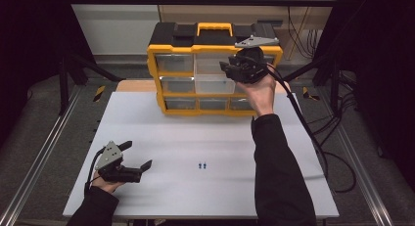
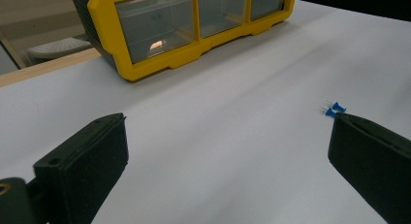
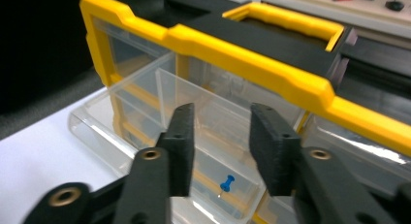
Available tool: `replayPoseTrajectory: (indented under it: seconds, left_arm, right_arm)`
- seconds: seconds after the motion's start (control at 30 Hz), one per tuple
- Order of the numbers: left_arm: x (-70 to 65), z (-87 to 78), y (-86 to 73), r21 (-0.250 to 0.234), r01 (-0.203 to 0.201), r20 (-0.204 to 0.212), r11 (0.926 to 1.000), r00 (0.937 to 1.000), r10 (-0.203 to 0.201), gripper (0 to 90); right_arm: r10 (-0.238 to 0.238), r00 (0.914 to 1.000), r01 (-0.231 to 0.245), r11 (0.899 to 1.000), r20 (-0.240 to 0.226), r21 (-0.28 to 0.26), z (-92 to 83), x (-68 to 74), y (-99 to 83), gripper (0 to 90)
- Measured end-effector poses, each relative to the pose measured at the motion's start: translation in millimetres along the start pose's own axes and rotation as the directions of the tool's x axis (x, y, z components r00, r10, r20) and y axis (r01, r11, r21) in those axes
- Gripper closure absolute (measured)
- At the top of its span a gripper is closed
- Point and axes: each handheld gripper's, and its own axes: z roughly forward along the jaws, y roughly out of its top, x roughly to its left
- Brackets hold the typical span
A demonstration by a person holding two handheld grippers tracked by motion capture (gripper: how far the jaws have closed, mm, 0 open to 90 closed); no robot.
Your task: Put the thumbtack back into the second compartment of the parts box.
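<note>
A yellow and black drawer organiser (image 1: pixel 169 50) stands at the back of the white table (image 1: pixel 195 196). One clear middle drawer (image 1: pixel 214 84) is pulled out. My right gripper (image 1: pixel 226 68) hovers over that drawer, jaws apart with nothing between them. In the right gripper view (image 3: pixel 220 132) a blue pushpin (image 3: pixel 226 183) lies on the floor of the clear drawer (image 3: pixel 126 103), below the jaws. Two more blue pushpins (image 1: pixel 202 165) lie on the table. My left gripper (image 1: pixel 138 155) rests open near the front left, its jaws (image 2: pixel 228 136) wide and empty, with the pushpins (image 2: pixel 336 109) by its right jaw.
The organiser (image 2: pixel 145 59) has several other clear drawers, all pushed in, and a yellow carry handle (image 3: pixel 286 18) on top. Cables (image 1: pixel 313 138) trail from the right gripper off the table's right side. Dark frame posts flank the table.
</note>
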Motion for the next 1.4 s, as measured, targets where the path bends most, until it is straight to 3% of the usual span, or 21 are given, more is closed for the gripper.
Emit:
replayPoseTrajectory:
  seconds: [0.17, 0.2, 0.23, 0.43, 0.53, 0.63, 0.87, 1.03, 1.4]
  left_arm:
    - [0.0, -0.1, 0.0, 0.0, 0.0, 0.0, 1.0, 1.0, 0.0, 0.5]
    - [0.0, -0.1, 0.0, 0.0, 0.0, 0.0, 1.0, 1.0, 0.0, 0.5]
    - [-0.1, 0.0, 0.0, 0.001, 0.0, 0.0, 1.0, 1.0, 0.0, 0.5]
    - [-0.1, 0.0, -0.1, 0.001, 0.0, 0.0, 1.0, 1.0, 0.0, 0.5]
    - [-0.1, 0.1, -0.1, 0.002, -0.001, 0.0, 1.0, 1.0, 0.001, 0.5]
    - [-0.4, 0.3, -0.1, 0.003, 0.0, -0.001, 1.0, 1.0, 0.0, 0.5]
    - [-0.6, 0.3, 0.0, 0.003, -0.002, -0.002, 1.0, 1.0, 0.002, 0.5]
    - [-0.8, 0.5, 0.1, 0.003, -0.001, -0.001, 1.0, 1.0, 0.001, 0.5]
    - [-1.1, 1.6, -0.6, 0.008, -0.001, 0.001, 1.0, 1.0, 0.001, 0.5]
  right_arm:
    - [-0.001, 1.0, 0.001, 0.998, -0.002, -0.061, -13.2, 3.9, -0.3, 39.9]
    - [-0.001, 1.0, 0.001, 0.998, -0.002, -0.061, -13.2, 3.9, -0.3, 39.9]
    - [-0.001, 1.0, 0.001, 0.997, 0.002, -0.079, -16.8, 5.5, -1.3, 32.6]
    - [0.017, 0.9998, -0.017, 0.993, 0.001, -0.115, -27.3, 7.6, -7.5, 19.4]
    - [0.016, 0.9999, -0.015, 0.992, 0.004, -0.124, -30.9, 7.7, -10.8, 17.0]
    - [0.041, 0.9991, -0.039, 0.988, 0.009, -0.148, -39.5, 8.3, -17.3, 10.9]
    - [0.055, 0.9984, -0.057, 0.981, -0.013, -0.185, -53.9, 8.7, -30.5, 7.7]
    - [0.07, 0.9974, -0.072, 0.977, -0.014, -0.2, -63.5, 6.4, -49.8, 5.8]
    - [0.116, 0.9929, -0.119, 0.97, -0.026, -0.212, -67.4, 1.5, -88.5, 5.1]
